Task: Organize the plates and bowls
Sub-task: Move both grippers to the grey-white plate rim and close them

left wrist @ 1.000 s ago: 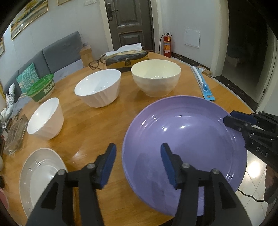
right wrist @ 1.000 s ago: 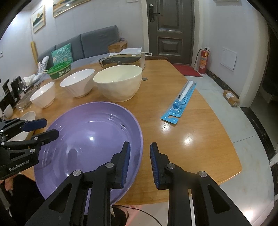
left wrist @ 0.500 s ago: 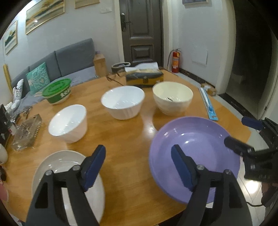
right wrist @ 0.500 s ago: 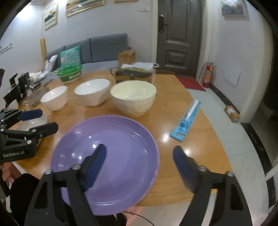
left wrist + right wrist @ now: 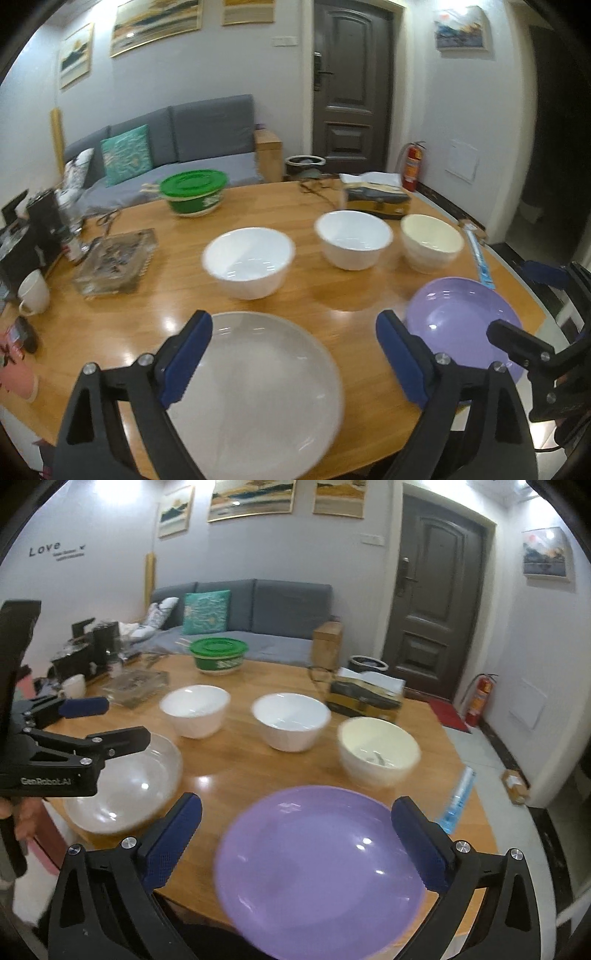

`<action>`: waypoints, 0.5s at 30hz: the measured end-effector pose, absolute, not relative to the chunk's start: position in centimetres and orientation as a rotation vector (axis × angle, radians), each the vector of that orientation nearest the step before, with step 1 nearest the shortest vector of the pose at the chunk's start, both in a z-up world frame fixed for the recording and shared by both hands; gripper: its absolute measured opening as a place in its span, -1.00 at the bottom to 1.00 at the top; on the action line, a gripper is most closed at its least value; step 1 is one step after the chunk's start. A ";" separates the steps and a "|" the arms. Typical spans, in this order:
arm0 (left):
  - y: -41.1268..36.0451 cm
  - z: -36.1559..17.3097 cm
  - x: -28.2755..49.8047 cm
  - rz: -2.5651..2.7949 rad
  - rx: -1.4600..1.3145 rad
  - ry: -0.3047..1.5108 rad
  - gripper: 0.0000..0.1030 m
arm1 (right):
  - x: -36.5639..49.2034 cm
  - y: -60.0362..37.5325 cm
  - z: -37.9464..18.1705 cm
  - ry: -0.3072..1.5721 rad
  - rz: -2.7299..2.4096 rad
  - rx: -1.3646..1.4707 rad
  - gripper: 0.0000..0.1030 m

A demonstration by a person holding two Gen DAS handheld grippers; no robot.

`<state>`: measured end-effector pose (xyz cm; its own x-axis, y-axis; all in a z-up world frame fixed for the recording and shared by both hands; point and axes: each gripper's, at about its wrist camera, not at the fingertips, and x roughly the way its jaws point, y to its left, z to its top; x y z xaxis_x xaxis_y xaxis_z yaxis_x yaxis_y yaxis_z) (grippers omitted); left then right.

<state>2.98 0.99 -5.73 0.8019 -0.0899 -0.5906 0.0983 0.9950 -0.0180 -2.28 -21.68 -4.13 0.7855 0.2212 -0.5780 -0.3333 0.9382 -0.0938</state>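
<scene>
A white plate [image 5: 255,384] lies at the table's near edge, under my open, empty left gripper [image 5: 291,360]. A purple plate [image 5: 321,867] lies to its right, under my open, empty right gripper [image 5: 295,834]; it also shows in the left wrist view [image 5: 461,325]. Behind them stand two white bowls [image 5: 249,260] [image 5: 352,240] and a cream bowl [image 5: 430,247] in a row. The right wrist view shows the white plate [image 5: 125,786], the bowls [image 5: 195,709] [image 5: 291,720] [image 5: 376,749] and the left gripper [image 5: 92,720] above the white plate.
A green lidded container [image 5: 192,195], a glass tray [image 5: 114,260], a white mug [image 5: 33,295] and a tissue box [image 5: 376,197] sit on the round wooden table [image 5: 177,325]. A blue packaged brush [image 5: 456,797] lies at the right edge.
Both grippers have opened wide, risen and pulled back. The right gripper let go of the purple plate's rim. The left gripper has shifted left over the white plate.
</scene>
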 end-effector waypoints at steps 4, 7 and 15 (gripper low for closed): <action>4.8 -6.6 2.7 -0.041 -0.023 0.647 0.72 | -1.5 -18.0 -4.2 0.645 0.423 -0.193 0.97; 7.4 -7.3 2.5 -0.004 -0.055 0.657 0.72 | -1.1 -15.3 -4.8 0.685 0.498 -0.207 0.95; 13.6 -10.1 2.4 0.083 -0.149 0.696 0.71 | 0.7 -7.7 -7.7 0.829 0.670 -0.316 0.64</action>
<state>2.41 13.60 -10.06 0.7647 0.0263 -0.6439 -0.1254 0.9861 -0.1086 0.71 -7.74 -7.74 0.4880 0.4222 -0.7640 -0.6584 0.7527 -0.0046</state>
